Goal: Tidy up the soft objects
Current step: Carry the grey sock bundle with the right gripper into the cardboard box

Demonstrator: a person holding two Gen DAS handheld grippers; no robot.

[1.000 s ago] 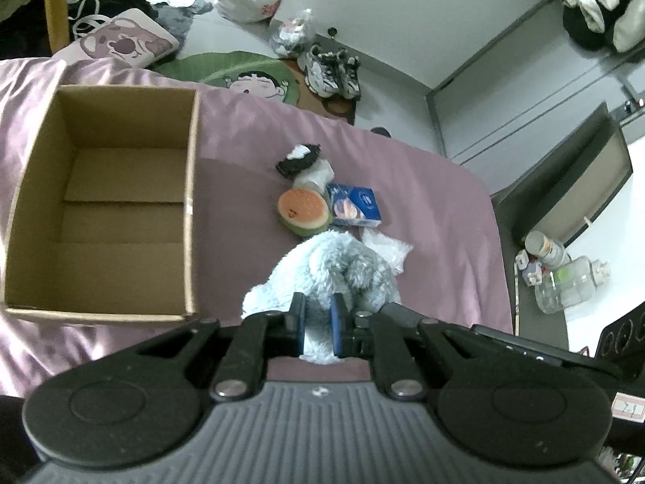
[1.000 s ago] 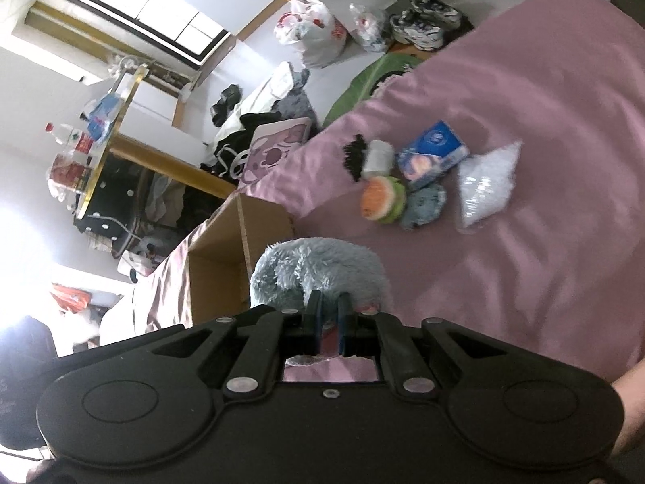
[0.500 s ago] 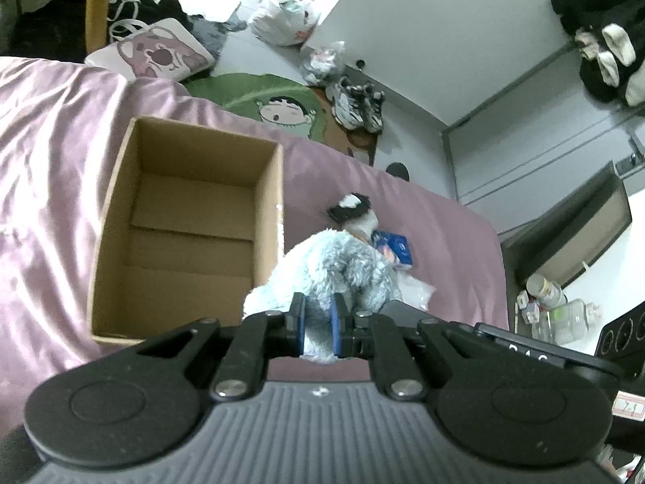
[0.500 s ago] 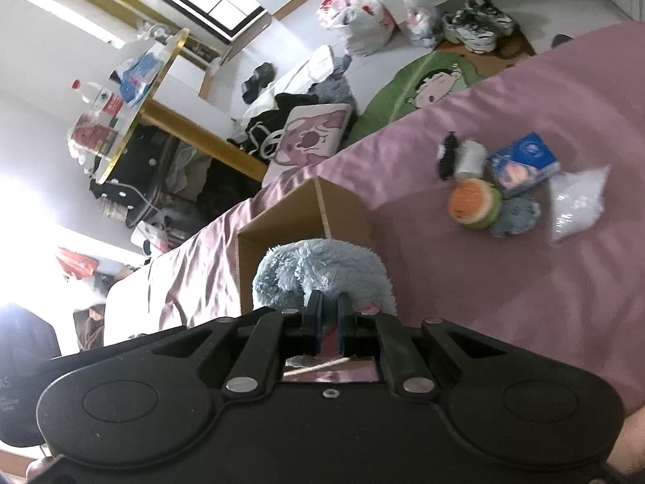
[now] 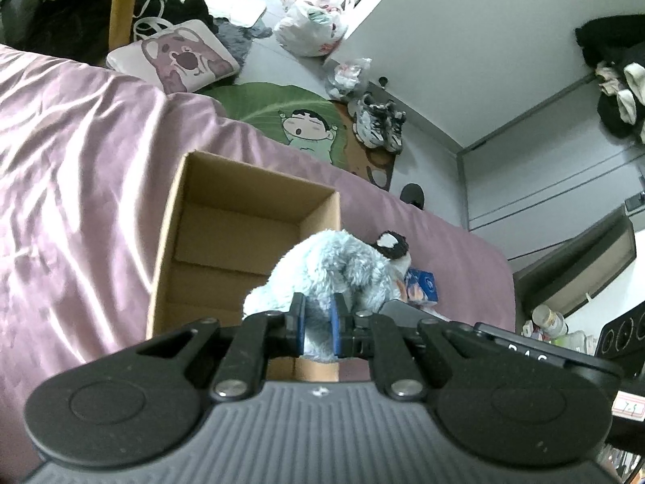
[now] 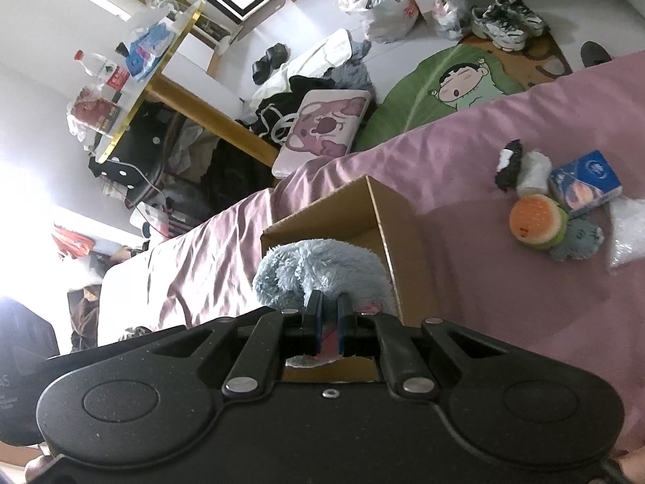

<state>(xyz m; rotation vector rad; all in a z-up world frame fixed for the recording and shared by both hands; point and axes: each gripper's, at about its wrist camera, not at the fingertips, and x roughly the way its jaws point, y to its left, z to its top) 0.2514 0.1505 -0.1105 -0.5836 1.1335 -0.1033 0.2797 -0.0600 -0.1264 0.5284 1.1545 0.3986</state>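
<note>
- Claws first: the left claw (image 5: 318,324) is clenched on a light blue plush toy (image 5: 326,270), its blue-padded fingers (image 5: 298,322) pressing into the fur from both sides.
- The right claw (image 6: 328,322) grips the same plush toy (image 6: 318,270) too, with its fingers nearly together and pinching a pinkish bit of the toy between them.
- The toy hangs above the near right corner of an open cardboard box (image 5: 242,234), part of it over the opening and part over the right wall.
- The box (image 6: 395,234) sits on a bed covered with a pink sheet (image 5: 72,185); its inside looks bare in the parts not hidden by the toy.
- To the right of the box, on the sheet, a small cluster of soft things lies close together: a black and white plush (image 6: 508,163), a white roll (image 6: 534,171), an orange and green round cushion (image 6: 536,222), a small grey-blue plush (image 6: 578,240), a blue tissue pack (image 6: 586,181) and a clear plastic bag (image 6: 627,234).
- In the left wrist view only the black and white plush (image 5: 391,244) and the tissue pack (image 5: 421,284) show past the toy.
- Beyond the bed, on the floor, lie a green cartoon rug (image 5: 282,113), a pink bear cushion (image 5: 177,58), a pair of sneakers (image 5: 379,123) and a white shopping bag (image 5: 310,26).
</note>
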